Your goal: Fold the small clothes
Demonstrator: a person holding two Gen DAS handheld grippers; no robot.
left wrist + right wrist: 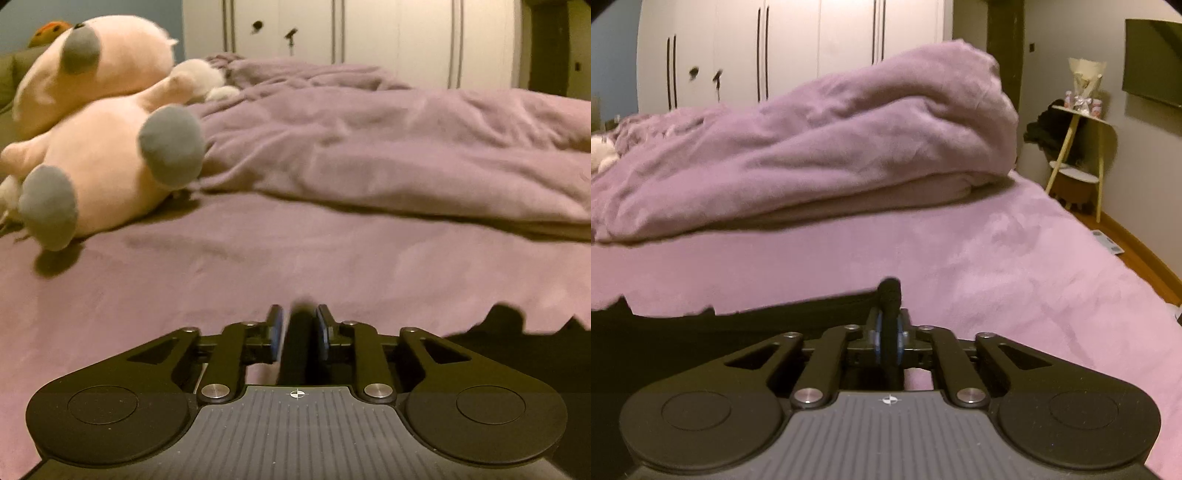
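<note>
A black garment (701, 328) lies low over the pink bedspread (997, 258), stretched between my two grippers. In the right wrist view my right gripper (889, 326) is shut on a bunched edge of it, and a black tuft sticks up above the blue pads (877, 338). In the left wrist view a fold of the same black garment (301, 343) stands between the jaws of my left gripper (298, 317). Those jaws are slightly apart, with a gap beside the left blue pad (276, 332). More of the garment's jagged edge shows at the right.
A big pink plush toy (103, 158) with grey feet lies at the left of the bed. A crumpled purple duvet (812, 147) is piled across the far half. White wardrobes (369, 33) stand behind. The bed's right edge drops to a wooden floor (1141, 262) near a small side table (1075, 144).
</note>
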